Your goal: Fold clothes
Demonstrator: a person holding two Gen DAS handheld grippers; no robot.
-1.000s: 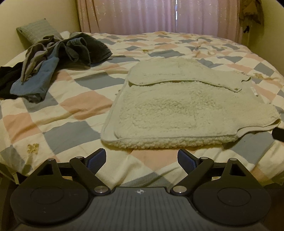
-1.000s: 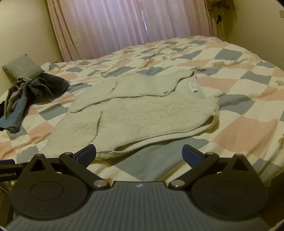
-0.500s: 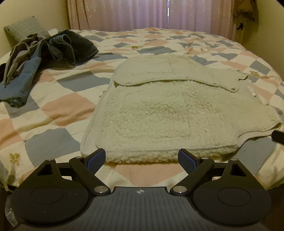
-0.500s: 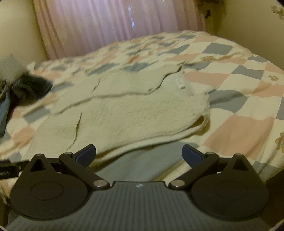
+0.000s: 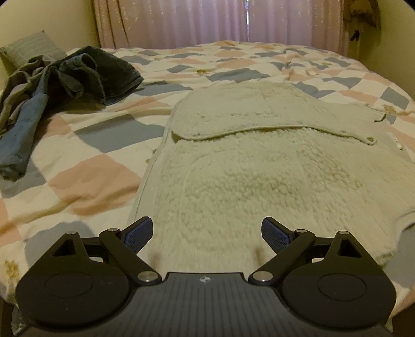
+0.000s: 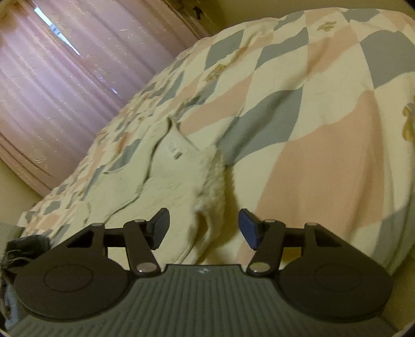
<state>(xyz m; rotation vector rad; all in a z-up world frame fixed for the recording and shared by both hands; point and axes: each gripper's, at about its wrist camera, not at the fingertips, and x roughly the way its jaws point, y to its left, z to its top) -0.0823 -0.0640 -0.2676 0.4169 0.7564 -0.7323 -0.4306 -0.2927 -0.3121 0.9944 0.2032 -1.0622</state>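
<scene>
A cream fleece garment [image 5: 259, 166] lies flat on the checked bedspread [image 5: 93, 178], one side folded over its far half. My left gripper [image 5: 206, 234] hovers wide open over the garment's near left hem, pads apart from the cloth. In the right wrist view the same garment [image 6: 179, 178] shows its white label and fluffy right edge. My right gripper [image 6: 203, 229] is rolled to one side and its jaws are closing, with the garment's near corner between them; the pads do not press on it.
A heap of dark blue and grey clothes [image 5: 62, 85] lies at the far left of the bed, beside a grey pillow [image 5: 31, 50]. Pink curtains [image 5: 223, 20] hang behind the bed. Bare bedspread [image 6: 324, 155] stretches to the garment's right.
Both grippers moved in closer and lower to the garment. The right one rolled sharply and its jaws narrowed around the garment's near right corner. The left stayed wide open.
</scene>
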